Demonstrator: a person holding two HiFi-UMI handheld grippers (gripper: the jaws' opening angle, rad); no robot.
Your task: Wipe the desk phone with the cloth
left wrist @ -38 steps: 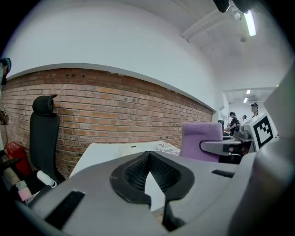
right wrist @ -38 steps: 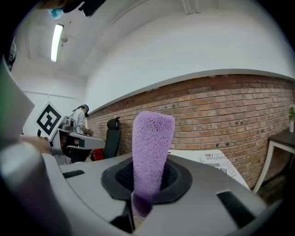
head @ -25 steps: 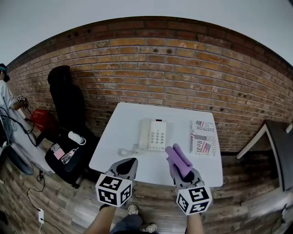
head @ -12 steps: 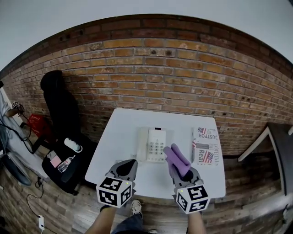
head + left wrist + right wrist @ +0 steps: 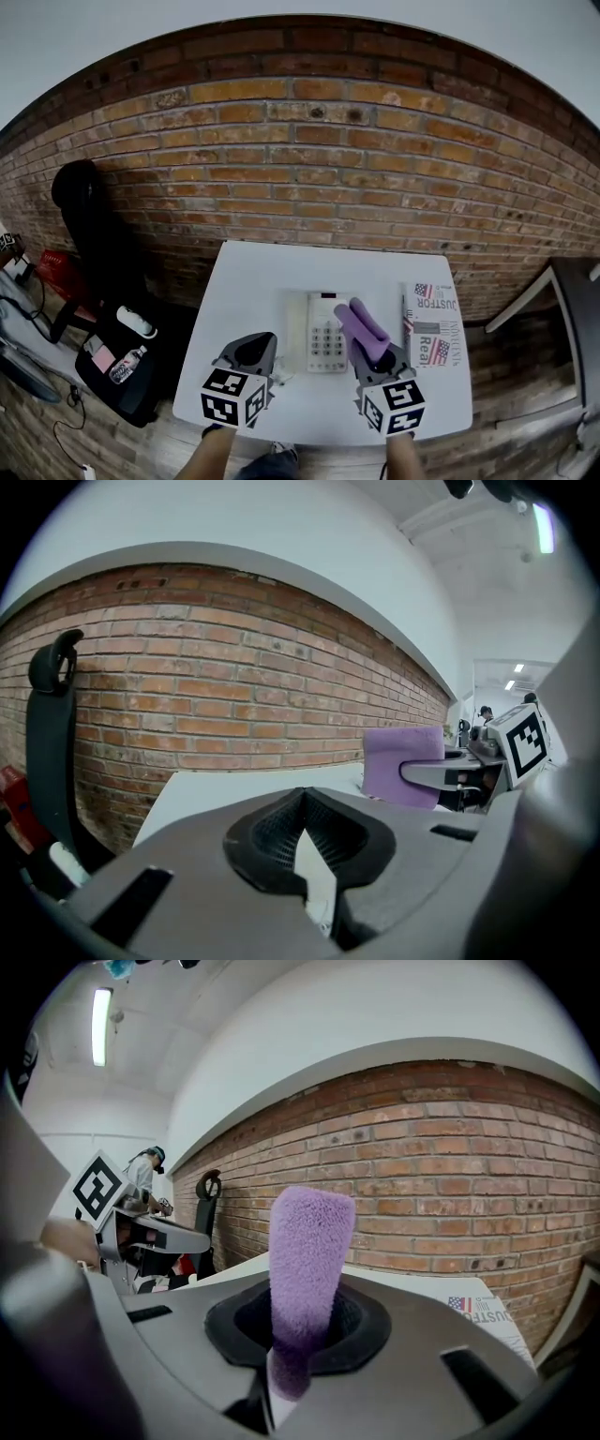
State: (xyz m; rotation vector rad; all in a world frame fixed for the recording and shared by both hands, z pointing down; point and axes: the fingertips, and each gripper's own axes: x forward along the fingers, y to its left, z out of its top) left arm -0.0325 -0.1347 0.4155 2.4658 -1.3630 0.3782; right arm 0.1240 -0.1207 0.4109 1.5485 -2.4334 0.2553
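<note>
A white desk phone (image 5: 324, 334) lies mid-table on the white table (image 5: 255, 281), its coiled cord (image 5: 278, 376) trailing toward the front left. My right gripper (image 5: 376, 362) is shut on a folded purple cloth (image 5: 361, 328) that sticks up and forward, its tip just right of the phone's keypad. In the right gripper view the cloth (image 5: 305, 1260) rises upright from between the jaws of this gripper (image 5: 279, 1358). My left gripper (image 5: 255, 351) hovers near the front edge, left of the phone. Its jaws (image 5: 302, 834) are closed and hold nothing.
A folded newspaper (image 5: 435, 324) lies on the table's right side. A brick wall (image 5: 309, 159) runs behind the table. To the left stand a black chair (image 5: 86, 220) and a black bag (image 5: 117, 361) holding a bottle. A dark table (image 5: 574, 309) sits at the far right.
Both grippers have advanced over the table's front edge toward the phone. The cloth tip is now beside the keypad. Both grips are unchanged.
</note>
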